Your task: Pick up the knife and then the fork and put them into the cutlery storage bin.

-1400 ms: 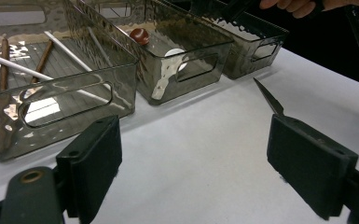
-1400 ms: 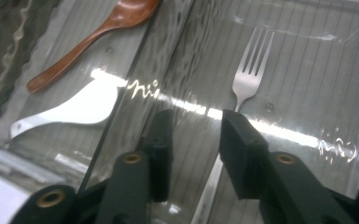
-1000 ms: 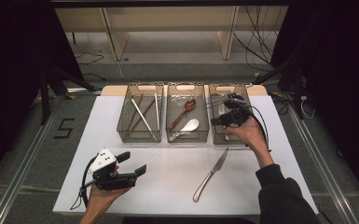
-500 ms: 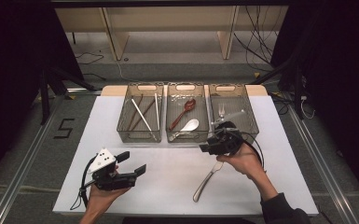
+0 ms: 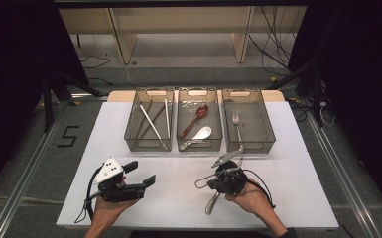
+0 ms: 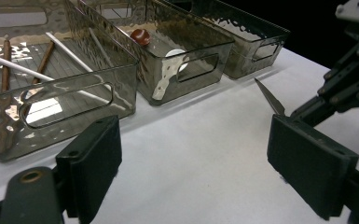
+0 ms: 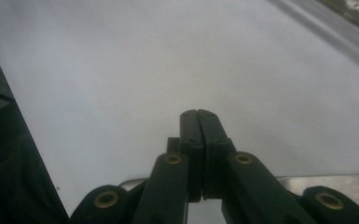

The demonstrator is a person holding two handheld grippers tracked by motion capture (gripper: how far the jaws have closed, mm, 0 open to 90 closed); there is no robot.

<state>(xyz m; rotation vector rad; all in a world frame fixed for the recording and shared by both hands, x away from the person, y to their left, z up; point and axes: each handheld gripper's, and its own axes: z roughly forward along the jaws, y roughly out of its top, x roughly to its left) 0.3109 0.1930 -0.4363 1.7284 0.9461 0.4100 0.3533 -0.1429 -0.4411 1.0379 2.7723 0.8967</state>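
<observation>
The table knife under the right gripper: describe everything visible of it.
The table knife is plain silvery metal, one piece, lying flat on the white table. Its handle points toward the person and its pointed blade tip toward the bins. The right gripper, jaws shut with nothing between them, sits over its middle; whether it touches can't be told.

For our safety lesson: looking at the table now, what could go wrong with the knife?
The right gripper has just closed its jaws, empty, above the knife; pressing down could skid it toward the table edge. The knife's tip points toward the baskets, so it might strike one.
</observation>
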